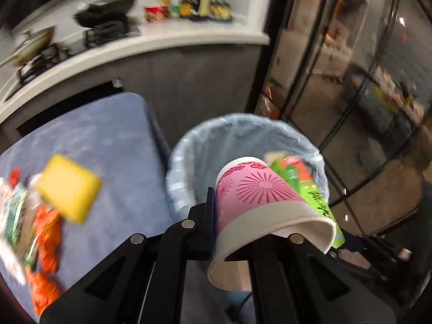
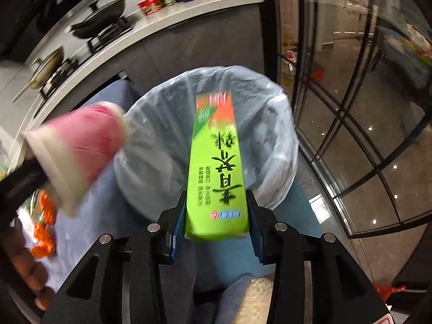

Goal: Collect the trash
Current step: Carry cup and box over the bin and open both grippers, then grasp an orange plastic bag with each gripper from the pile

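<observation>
My left gripper is shut on a pink paper cup, held on its side above the near rim of a bin lined with a pale blue bag. The cup also shows blurred in the right wrist view. My right gripper is shut on a long green carton, which points out over the open bin. The carton's end shows behind the cup in the left wrist view.
A table with a blue cloth stands left of the bin, holding a yellow sponge and orange and green wrappers. Behind are a kitchen counter with pans and bottles. A glass partition stands to the right.
</observation>
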Tool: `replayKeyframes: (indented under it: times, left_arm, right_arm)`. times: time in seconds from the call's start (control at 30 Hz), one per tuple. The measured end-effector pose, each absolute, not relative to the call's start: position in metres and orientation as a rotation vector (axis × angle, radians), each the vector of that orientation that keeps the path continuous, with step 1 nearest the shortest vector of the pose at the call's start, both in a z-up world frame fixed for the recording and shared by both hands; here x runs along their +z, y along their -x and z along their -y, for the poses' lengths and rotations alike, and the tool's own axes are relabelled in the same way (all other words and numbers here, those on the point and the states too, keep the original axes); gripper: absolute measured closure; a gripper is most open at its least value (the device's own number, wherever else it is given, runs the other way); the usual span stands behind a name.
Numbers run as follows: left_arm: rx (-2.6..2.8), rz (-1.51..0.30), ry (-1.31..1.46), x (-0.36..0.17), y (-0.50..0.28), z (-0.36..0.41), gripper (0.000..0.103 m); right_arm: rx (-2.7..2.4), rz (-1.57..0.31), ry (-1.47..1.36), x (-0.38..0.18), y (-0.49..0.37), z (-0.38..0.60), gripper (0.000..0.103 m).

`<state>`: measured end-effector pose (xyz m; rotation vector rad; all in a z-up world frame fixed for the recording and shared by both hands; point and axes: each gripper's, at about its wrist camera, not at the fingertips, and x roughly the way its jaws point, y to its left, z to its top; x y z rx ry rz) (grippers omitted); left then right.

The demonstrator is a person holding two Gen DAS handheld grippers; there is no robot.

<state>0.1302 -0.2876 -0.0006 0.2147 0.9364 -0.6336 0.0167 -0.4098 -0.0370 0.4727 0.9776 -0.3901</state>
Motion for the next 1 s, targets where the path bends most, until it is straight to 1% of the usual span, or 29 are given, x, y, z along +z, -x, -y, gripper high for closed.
replayKeyframes:
  times: [0.03,0.07,0.1,0.13,0.23,0.27,0.3,0.47,0.63,0.67,0.7,0.8,0.9,1.0]
  left_arm:
    - [-0.631,-0.953,-0.22,-0.008,-0.135,0.296,0.088]
    - [-0.642,-0.965,-0.212,-0.013,-0.139,0.301,0.082]
    - [-0.632,-0.971,-0.208,-0.018,-0.141,0.305,0.07]
    - [-0.624,-0.968,-0.206,-0.019,-0.142,0.307,0.061]
    - [-0.62,-0.931,-0.206,-0.015,-0.136,0.305,0.049]
    - [-0.617,-0.92,-0.209,-0.013,-0.135,0.306,0.047]
    - [-0.618,-0.898,-0.212,-0.009,-0.13,0.302,0.046]
    - [-0.614,-0.85,-0.209,0.008,-0.119,0.28,0.044]
    - [-0.561,-0.847,-0.148,0.022,-0.112,0.23,0.042]
    - [-0.538,-0.837,-0.153,0.024,-0.11,0.218,0.041]
    - [-0.516,-0.827,-0.159,0.026,-0.108,0.209,0.036]
    - [-0.431,-0.799,-0.171,0.029,-0.103,0.172,0.029]
    - [-0.356,-0.815,-0.159,0.028,-0.103,0.131,0.027]
    - [-0.271,-0.848,-0.129,0.021,-0.101,0.086,0.022]
  right_arm:
    - [-0.392,-0.974,-0.469,-0.037,-0.018,0.412,0.054]
    - [-0.404,-0.959,-0.469,-0.036,-0.018,0.415,0.049]
    - [-0.412,-0.947,-0.472,-0.035,-0.017,0.417,0.049]
    - [-0.418,-0.931,-0.472,-0.032,-0.016,0.418,0.049]
    - [-0.439,-0.9,-0.463,-0.026,-0.012,0.422,0.047]
    - [-0.437,-0.887,-0.464,-0.023,-0.01,0.421,0.045]
    - [-0.44,-0.874,-0.469,-0.02,-0.008,0.42,0.043]
    - [-0.425,-0.846,-0.47,-0.009,-0.001,0.409,0.043]
    - [-0.387,-0.833,-0.442,0.005,0.001,0.384,0.041]
    - [-0.375,-0.832,-0.43,0.007,0.0,0.376,0.041]
    - [-0.361,-0.833,-0.421,0.009,-0.001,0.368,0.041]
    - [-0.311,-0.841,-0.404,0.01,-0.007,0.341,0.041]
    - [-0.256,-0.855,-0.384,0.01,-0.015,0.311,0.041]
    - [-0.209,-0.865,-0.355,0.009,-0.02,0.284,0.041]
